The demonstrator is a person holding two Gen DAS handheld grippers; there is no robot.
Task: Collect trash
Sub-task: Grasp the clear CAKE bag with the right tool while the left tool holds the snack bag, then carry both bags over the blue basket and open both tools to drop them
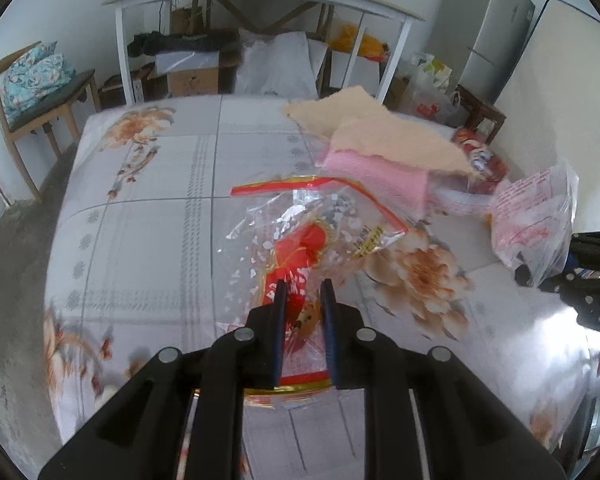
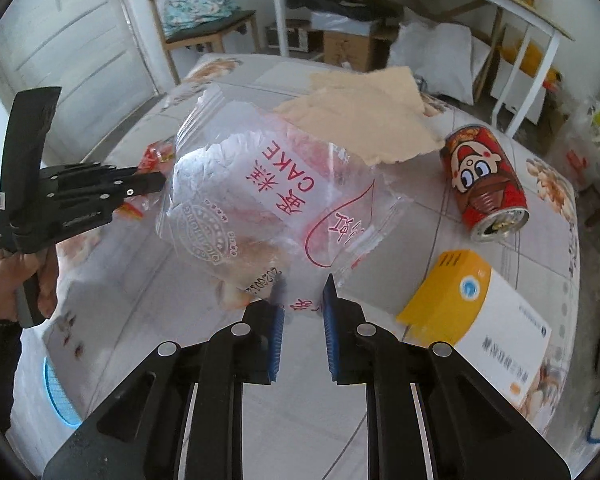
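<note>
The bed [image 1: 148,184], under a floral sheet, carries all the litter. At its far right lie beige and pink cloths [image 1: 384,148]. A yellow-and-white box [image 2: 476,312] sits near right, a red drink can [image 2: 484,180] on its side beyond it. The clear cake bag [image 2: 268,192] hangs from the right hand-held gripper [image 2: 302,312], jaws narrowed on its lower edge. The left hand-held gripper [image 1: 303,316] pinches a red-trimmed clear wrapper [image 1: 312,236] likewise. Both films look slippery; judged best kept firmly pinched and lifted clear before carrying off.

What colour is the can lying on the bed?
Mostly red, with a cartoon face and brown band; the can shows best in the right wrist view.
</note>
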